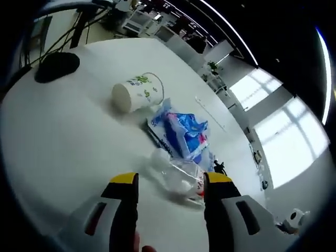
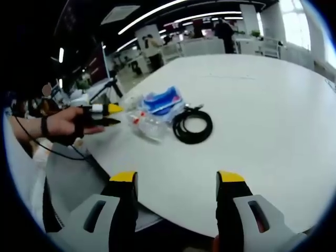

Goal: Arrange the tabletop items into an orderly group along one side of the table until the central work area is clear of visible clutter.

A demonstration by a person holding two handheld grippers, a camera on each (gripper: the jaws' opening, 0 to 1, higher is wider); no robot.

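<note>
A crumpled clear plastic bottle with a red label lies on the white table, just ahead of my open left gripper and in line with the gap between its jaws. Behind the bottle sits a blue plastic packet, and beyond that a paper cup lies on its side. In the right gripper view, the bottle and blue packet lie beside a coiled black cable. A hand holds the left gripper at the bottle. My right gripper is open over the table's near edge with nothing in it.
A flat black object rests at the table's far left, with cables behind it. The white table stretches bare to the right of the cable. Desks and people stand in the office behind.
</note>
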